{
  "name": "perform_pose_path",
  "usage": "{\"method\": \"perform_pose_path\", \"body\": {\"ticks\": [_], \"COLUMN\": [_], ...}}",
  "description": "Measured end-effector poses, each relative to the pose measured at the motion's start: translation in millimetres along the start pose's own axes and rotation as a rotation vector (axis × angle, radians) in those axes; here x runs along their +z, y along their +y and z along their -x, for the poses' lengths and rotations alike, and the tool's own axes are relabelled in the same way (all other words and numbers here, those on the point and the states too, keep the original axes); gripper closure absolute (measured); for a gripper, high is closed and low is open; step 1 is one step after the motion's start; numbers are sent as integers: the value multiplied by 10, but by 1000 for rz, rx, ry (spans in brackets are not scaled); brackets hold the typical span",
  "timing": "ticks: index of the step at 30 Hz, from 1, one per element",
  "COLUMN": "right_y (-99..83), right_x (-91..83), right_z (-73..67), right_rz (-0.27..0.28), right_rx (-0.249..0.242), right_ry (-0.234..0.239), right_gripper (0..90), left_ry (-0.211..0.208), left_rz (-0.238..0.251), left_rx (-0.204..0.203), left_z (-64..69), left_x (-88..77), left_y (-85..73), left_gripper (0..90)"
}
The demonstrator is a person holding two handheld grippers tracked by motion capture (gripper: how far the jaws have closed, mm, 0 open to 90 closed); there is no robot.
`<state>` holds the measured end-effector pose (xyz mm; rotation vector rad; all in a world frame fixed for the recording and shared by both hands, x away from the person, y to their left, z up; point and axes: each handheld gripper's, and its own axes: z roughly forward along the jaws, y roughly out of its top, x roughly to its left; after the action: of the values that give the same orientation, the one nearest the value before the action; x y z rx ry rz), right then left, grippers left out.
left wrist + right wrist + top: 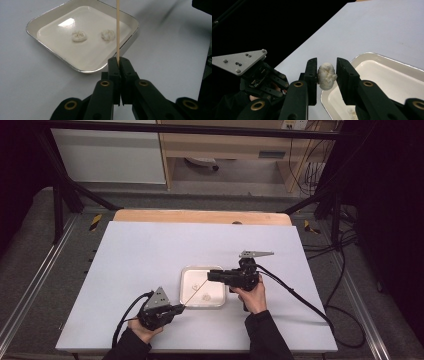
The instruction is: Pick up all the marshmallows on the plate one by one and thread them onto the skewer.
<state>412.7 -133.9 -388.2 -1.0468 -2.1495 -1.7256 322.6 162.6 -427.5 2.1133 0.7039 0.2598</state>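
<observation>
A thin wooden skewer [117, 30] stands up from my left gripper [119, 61], whose jaws are shut on its lower end. In the high view the skewer [192, 293] slants from the left gripper [181, 307] up over the white square tray [187, 272]. Two white dough-like lumps [79, 36] [108, 35] lie in the tray [50, 51]. My right gripper [326, 65] is shut on a third white lump [326, 75], held above the tray's corner [362, 58]. In the high view the right gripper [210, 276] points left over the tray.
The tray sits on a white tabletop [150, 250] with a wooden strip [200, 216] along its far edge. Cables [300, 297] trail from both grippers. The left gripper's grey plate [239, 61] lies close to the right gripper's jaws. Dark frame bars surround the table.
</observation>
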Motion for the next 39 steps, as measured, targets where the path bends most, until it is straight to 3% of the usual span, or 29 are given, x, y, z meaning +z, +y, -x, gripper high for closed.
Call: {"method": "perform_pose_path", "body": {"ticks": [32, 37, 39], "right_y": [-173, -192, -207], "right_x": [115, 129, 152], "right_z": [-38, -40, -37], "right_rz": [-52, -57, -77], "right_rx": [-24, -17, -6], "right_ry": [14, 18, 41], "right_gripper": [781, 783, 784], "left_ry": [4, 3, -25], "left_rz": [-72, -68, -18], "left_rx": [68, 68, 51], "left_z": [28, 34, 34], "left_x": [54, 57, 31], "left_y": [0, 0, 27], "left_gripper": [890, 891, 891]}}
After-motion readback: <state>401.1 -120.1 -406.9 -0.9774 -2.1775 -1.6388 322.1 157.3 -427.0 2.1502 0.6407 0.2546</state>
